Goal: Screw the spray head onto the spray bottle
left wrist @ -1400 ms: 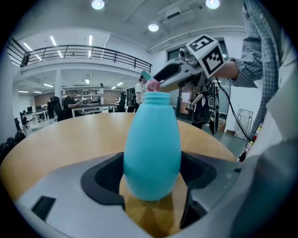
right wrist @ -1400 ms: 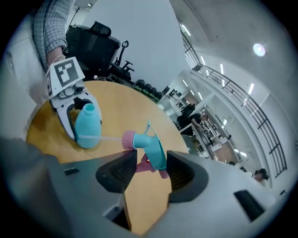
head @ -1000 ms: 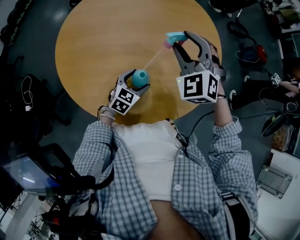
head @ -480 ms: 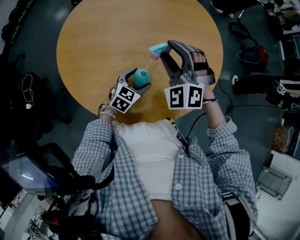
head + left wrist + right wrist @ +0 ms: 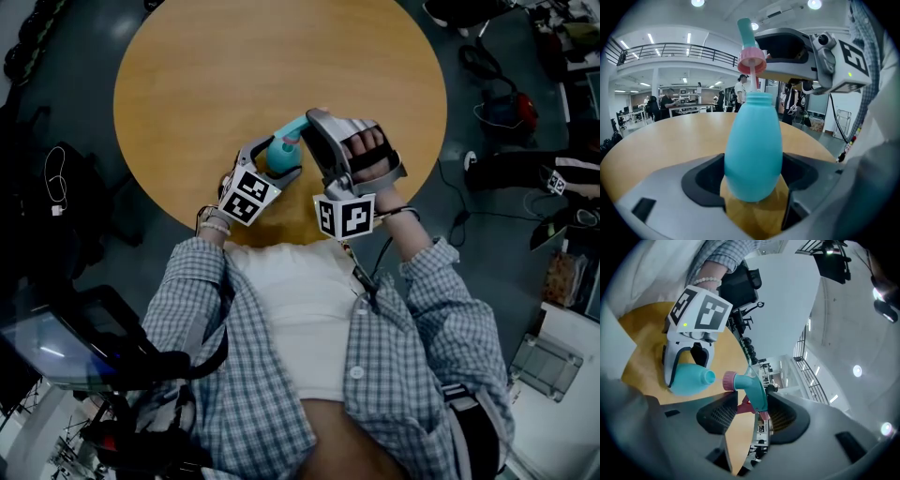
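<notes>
Left: left gripper (image 5: 270, 172), clamped round belly of spray bottle (image 5: 753, 150), upright at near edge of round table (image 5: 187, 84). Bottle: teal, smooth, egg-shaped, neck open.

Right: right gripper (image 5: 752, 411), pinching spray head (image 5: 751, 385); pink collar just above neck, tube already inside.

Step, judged: seating head. Next: collar lowered square, then twisted.

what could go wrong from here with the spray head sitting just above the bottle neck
1. The pink collar of the spray head looks tilted against the bottle neck, so the thread might start crooked.
2. The thin tube between them could kink or catch on the rim.
3. The left tongs grip the bottle low on its rounded body; it may turn or slip once the right tongs twist.
</notes>
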`<control>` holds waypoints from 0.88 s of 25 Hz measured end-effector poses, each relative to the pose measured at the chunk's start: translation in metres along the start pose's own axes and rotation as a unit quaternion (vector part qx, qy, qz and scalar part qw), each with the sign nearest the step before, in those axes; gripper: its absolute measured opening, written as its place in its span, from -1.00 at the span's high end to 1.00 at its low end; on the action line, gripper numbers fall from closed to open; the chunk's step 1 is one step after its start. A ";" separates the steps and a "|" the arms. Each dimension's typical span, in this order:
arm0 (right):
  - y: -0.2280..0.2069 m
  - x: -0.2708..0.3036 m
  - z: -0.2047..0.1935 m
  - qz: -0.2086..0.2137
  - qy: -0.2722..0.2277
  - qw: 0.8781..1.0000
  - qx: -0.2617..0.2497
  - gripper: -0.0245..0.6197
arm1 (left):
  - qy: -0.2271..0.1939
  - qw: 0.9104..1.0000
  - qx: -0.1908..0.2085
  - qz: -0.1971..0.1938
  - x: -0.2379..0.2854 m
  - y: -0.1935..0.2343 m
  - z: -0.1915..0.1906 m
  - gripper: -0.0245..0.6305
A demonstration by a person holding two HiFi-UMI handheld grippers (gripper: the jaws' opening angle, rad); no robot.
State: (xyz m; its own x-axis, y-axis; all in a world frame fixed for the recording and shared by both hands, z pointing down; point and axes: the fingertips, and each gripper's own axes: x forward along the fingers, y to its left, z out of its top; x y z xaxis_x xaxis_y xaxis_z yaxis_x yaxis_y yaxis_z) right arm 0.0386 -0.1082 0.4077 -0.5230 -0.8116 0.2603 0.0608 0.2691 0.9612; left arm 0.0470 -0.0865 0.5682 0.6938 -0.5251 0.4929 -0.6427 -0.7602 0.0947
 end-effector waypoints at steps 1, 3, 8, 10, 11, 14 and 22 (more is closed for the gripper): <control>0.005 0.000 0.001 0.003 -0.001 1.000 -0.005 0.33 | -0.001 1.000 -0.001 -0.001 0.001 0.000 -0.001 -0.21; 0.013 0.000 0.002 0.008 -0.001 1.000 -0.007 0.32 | -0.002 1.000 -0.002 -0.002 0.001 -0.001 -0.003 -0.21; 0.026 0.002 0.003 0.008 0.001 1.000 -0.018 0.33 | -0.002 1.000 -0.003 0.001 0.000 0.000 -0.003 -0.21; 0.030 0.003 0.005 0.008 0.000 1.000 -0.022 0.32 | -0.001 1.000 -0.003 0.000 0.000 0.000 -0.002 -0.21; 0.031 0.003 0.005 0.006 0.000 1.000 -0.024 0.32 | 0.000 1.000 -0.004 -0.001 0.000 -0.001 -0.002 -0.21; 0.031 0.002 0.005 -0.002 0.003 1.000 -0.028 0.32 | 0.000 1.000 -0.006 -0.001 0.000 -0.001 -0.002 -0.21; 0.036 -0.005 0.008 -0.011 0.006 0.999 -0.049 0.33 | -0.006 1.000 -0.007 -0.003 0.000 0.000 0.001 -0.21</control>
State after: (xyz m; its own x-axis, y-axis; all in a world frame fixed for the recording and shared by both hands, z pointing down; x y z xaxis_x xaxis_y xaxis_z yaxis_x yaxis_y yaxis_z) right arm 0.0368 -0.0903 0.4399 -0.5154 -0.8229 0.2392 0.1321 0.1994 0.9710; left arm 0.0474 -0.0866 0.5667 0.7021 -0.5249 0.4812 -0.6428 -0.7580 0.1110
